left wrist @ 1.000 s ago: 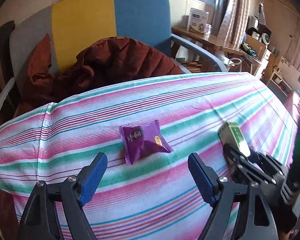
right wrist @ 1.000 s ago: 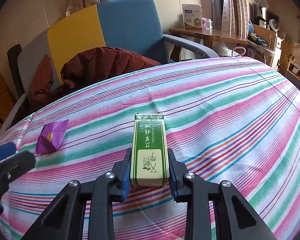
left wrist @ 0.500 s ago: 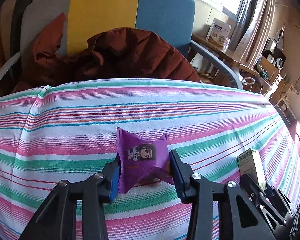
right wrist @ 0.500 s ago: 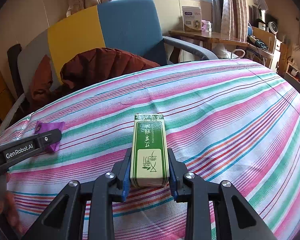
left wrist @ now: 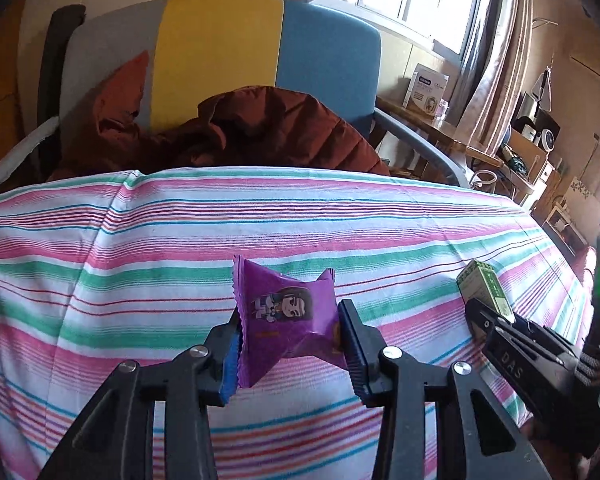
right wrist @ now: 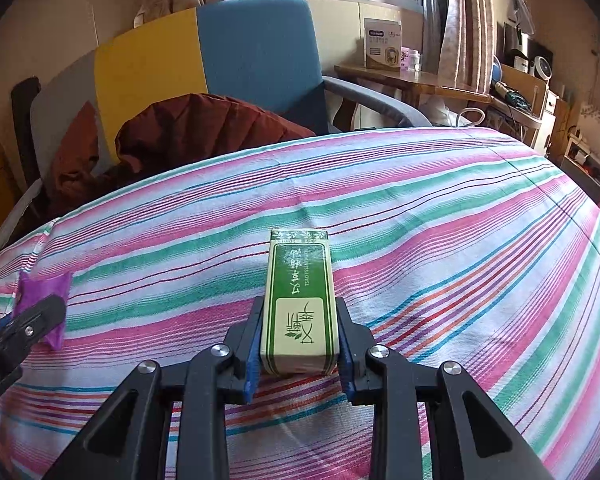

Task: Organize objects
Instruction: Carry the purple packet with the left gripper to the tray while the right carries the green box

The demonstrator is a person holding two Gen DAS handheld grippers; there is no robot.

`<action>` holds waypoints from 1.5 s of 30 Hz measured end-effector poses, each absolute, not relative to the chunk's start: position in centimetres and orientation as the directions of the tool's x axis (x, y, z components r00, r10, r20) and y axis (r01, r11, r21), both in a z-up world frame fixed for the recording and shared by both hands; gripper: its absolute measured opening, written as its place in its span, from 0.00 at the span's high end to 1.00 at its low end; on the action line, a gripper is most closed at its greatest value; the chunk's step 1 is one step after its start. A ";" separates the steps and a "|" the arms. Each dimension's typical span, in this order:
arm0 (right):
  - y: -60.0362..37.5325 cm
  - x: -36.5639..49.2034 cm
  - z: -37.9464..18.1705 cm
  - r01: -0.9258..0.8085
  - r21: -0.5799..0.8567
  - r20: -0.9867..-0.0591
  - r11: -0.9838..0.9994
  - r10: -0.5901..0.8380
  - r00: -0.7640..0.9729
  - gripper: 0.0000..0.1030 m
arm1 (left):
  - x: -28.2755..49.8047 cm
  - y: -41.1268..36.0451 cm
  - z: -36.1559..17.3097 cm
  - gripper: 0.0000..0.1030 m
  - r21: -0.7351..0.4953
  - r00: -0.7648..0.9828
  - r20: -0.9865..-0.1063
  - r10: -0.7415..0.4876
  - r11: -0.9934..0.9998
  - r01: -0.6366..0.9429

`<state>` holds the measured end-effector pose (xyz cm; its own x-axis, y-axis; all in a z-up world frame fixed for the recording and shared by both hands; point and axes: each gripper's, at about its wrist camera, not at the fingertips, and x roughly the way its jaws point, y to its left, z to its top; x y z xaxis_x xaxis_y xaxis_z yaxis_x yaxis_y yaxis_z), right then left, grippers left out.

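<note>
Now our left gripper [left wrist: 290, 344] pinches the purple snack packet [left wrist: 286, 316] near the striped cloth's [left wrist: 180, 248] far edge | our right gripper [right wrist: 298, 344] squeezes the green box [right wrist: 298, 300] mid-cloth | we see bare stripes all around.

You have a crumpled purple snack packet [left wrist: 286, 322] pinched up, and a green-and-cream box [right wrist: 299, 300] lying lengthwise.
</note>
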<state>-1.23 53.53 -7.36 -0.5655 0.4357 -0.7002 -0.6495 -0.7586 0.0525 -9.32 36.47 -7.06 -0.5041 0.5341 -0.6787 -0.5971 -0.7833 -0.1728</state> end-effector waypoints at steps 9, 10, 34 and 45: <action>50.9 -0.6 -5.1 -0.617 -0.026 -0.598 -0.787 0.507 -0.621 0.70 | -4.5 32.8 -6.1 0.58 -0.137 -0.512 -0.647 0.566 -0.746 -0.652; 50.5 -0.6 -4.9 -0.605 -0.035 -0.588 -0.795 0.506 -0.631 0.70 | -4.3 32.3 -6.1 0.58 -0.142 -0.512 -0.647 0.565 -0.749 -0.648; 38.2 2.5 -4.1 -0.371 -0.205 -0.527 -0.906 0.421 -0.738 0.70 | -1.3 21.9 -5.7 0.58 -0.259 -0.482 -0.641 0.597 -0.760 -0.596; 36.5 1.9 -4.6 -0.332 -0.297 -0.527 -0.895 0.444 -0.725 0.70 | -0.9 15.7 -0.8 0.58 -0.283 -0.540 -0.572 0.617 -0.767 -0.576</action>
